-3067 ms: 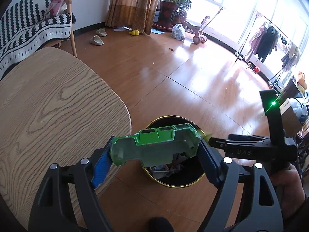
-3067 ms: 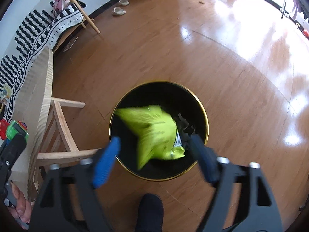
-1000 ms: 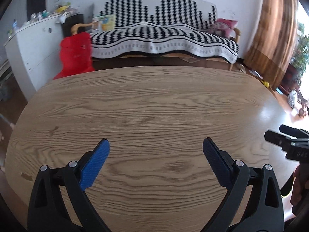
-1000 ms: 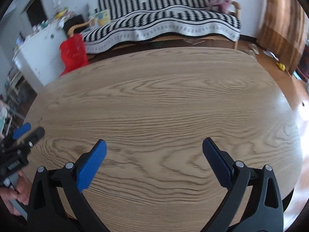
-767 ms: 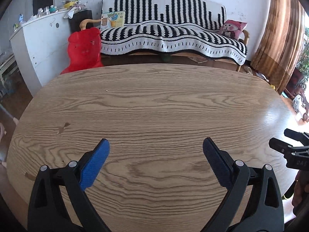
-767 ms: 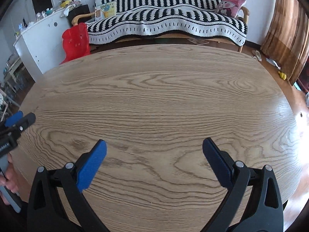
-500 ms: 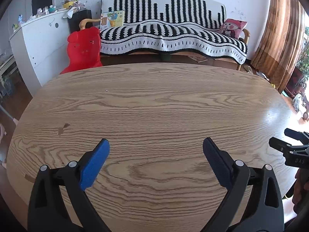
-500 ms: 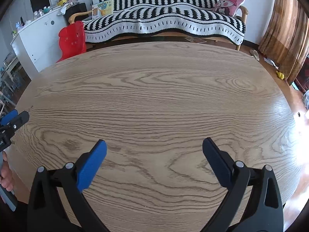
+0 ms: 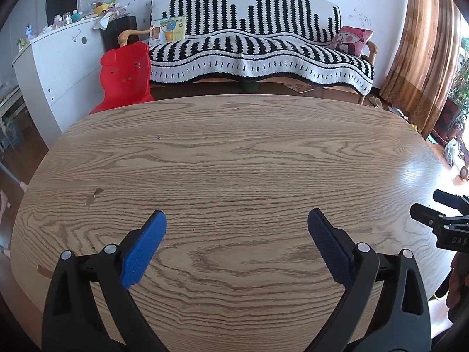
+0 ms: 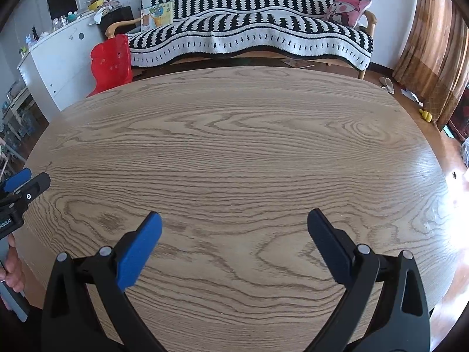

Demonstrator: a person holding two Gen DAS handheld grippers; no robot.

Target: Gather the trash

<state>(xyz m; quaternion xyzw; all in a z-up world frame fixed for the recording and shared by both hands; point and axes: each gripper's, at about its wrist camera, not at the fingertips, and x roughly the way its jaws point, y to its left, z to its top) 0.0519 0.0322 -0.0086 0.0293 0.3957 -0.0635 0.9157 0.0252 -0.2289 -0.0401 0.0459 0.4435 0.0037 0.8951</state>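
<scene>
Room: living room with a black-and-white striped sofa point(image 9: 258, 55), a red plastic child's chair point(image 9: 124, 77) and a white cabinet point(image 9: 58, 70), all far ahead of both claws, past the far edge of the bench.
Surface: oval light-oak wood-grain bench point(image 9: 234, 161) spreads below and ahead of both claws; no wrapper, packet or other litter shows anywhere on it, only a small brown mark point(image 9: 93, 196) ahead-left of the left claw.
Left claw point(image 9: 234, 243): blue pads wide apart, nothing between them, poised above the near part of the bench.
Right claw point(image 10: 233, 242): blue pads likewise wide apart and empty, beside the left one.
Trash: none in either view; no bin is in view either.
Step in hand: judged to be a check of the bench for leftovers, both claws free.
Next move: probably a scan for anything missed beyond the bench edges; if nothing turns up, the collecting looks finished.
</scene>
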